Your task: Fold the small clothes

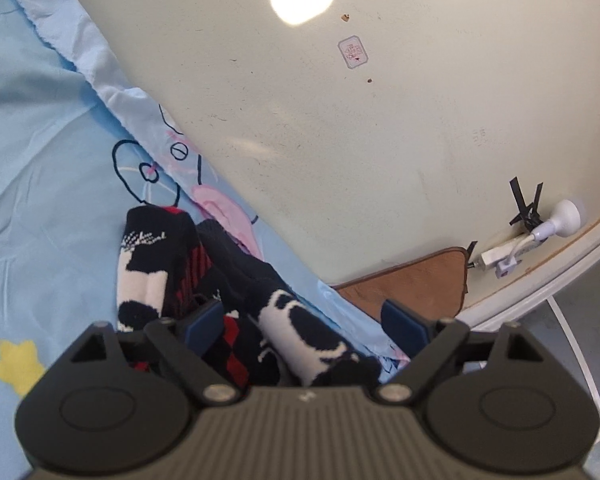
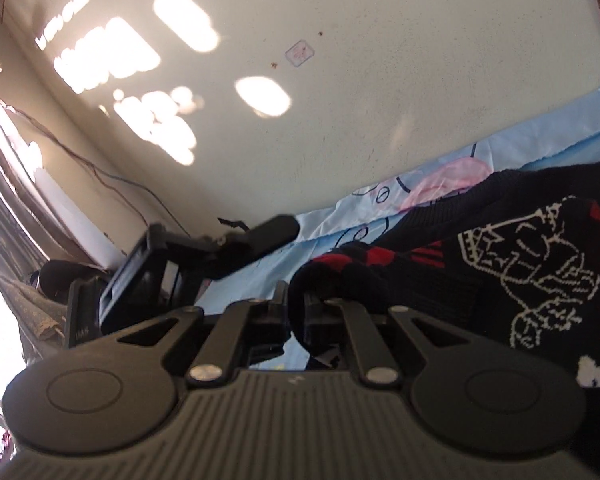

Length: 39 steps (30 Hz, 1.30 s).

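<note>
Crumpled navy, red and white patterned socks [image 1: 188, 268] on light-blue sheet [image 1: 40, 152].

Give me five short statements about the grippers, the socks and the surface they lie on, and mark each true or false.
1. The left gripper stands wide open. True.
2. The right gripper is open and holds nothing. False: it is shut on a fold of the dark sock.
3. The socks lie on a light blue sheet printed with cartoon drawings. True.
4. The socks are plain white. False: they are dark navy with white and red patterns.
5. A white plug sits on the wall in the left wrist view. True.
</note>
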Motion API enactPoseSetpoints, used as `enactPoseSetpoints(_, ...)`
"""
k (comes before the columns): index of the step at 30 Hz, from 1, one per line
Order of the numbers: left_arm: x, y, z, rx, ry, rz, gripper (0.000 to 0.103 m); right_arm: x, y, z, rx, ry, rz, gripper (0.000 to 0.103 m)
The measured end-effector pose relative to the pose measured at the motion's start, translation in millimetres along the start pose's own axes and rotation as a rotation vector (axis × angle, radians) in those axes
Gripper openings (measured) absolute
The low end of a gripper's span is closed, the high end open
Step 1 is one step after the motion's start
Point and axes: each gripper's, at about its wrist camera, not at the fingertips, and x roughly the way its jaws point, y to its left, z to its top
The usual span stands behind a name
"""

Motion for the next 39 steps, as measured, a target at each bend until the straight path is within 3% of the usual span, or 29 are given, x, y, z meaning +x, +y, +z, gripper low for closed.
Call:
enactPoseSetpoints(2, 4.8, -4.0, -3.4, 0.022, 0.019, 0.005, 0.085, 3.2, 4.7, -8.6, -0.048, 0.024, 0.005, 0.013)
enactPoseSetpoints(4, 9.8, -10.0, -7.5, 0.059, 0.042, 0.012, 0.075, 5.8, 11.3, -15.5, -0.107, 0.037, -0.003, 0.014)
enactPoseSetpoints(6, 13.4, -17.1, -11.8, 0.116, 0.056, 0.034, 0.046, 6.9, 16.4, -18.8, -0.150, 0.040, -0.013, 0.016)
enactPoseSetpoints(7, 15.0, -19.9, -13.9, 0.142, 0.060, 0.047, 0.039, 6.4, 17.9, -19.0, -0.162, 0.037, -0.016, 0.021)
enactPoseSetpoints(8, 16.7, -22.5, -16.4, 0.171, 0.062, 0.069, 0.023, 4.7, 18.1, -18.8, -0.168, 0.034, -0.014, 0.023)
enactPoseSetpoints(9, 18.2, -24.4, -18.3, 0.198, 0.064, 0.089, 0.019, 2.3, 17.7, -17.8, -0.170, 0.034, -0.012, 0.031)
enactPoseSetpoints(12, 16.8, -27.3, -21.9, 0.251, 0.037, 0.138, 0.015, -10.9, 12.4, -16.3, -0.167, 0.070, 0.002, 0.043)
enactPoseSetpoints(15, 11.1, -29.0, -19.3, 0.255, 0.005, 0.157, 0.013, -43.5, 0.8, -12.7, -0.192, 0.041, -0.029, 0.042)
enactPoseSetpoints(21, -22.4, -43.6, -6.0, 0.234, -0.097, 0.150, 0.012, -121.4, -63.2, 20.4, -0.019, -0.170, -0.277, 0.043)
enactPoseSetpoints(25, -54.1, -55.2, 3.9, 0.255, -0.205, 0.157, 0.012, -141.6, -97.2, 29.4, 0.086, -0.240, -0.399, 0.043)
enactPoseSetpoints(28, -54.1, -50.1, 9.5, 0.234, -0.198, 0.160, 0.013, -131.1, -103.7, 25.7, 0.080, -0.213, -0.418, 0.042)
enactPoseSetpoints(32, -30.1, -43.8, 3.9, 0.243, -0.113, 0.191, 0.013, -100.4, -99.6, 16.8, -0.004, -0.130, -0.452, 0.042)
enactPoseSetpoints(35, -18.9, -40.6, -1.2, 0.255, -0.071, 0.207, 0.013, -72.9, -110.7, 9.8, -0.053, -0.002, -0.594, 0.039)
enactPoseSetpoints(39, -22.3, -36.1, -1.8, 0.239, -0.072, 0.194, 0.014, -83.8, -109.0, 11.1, -0.014, -0.046, -0.582, 0.040)
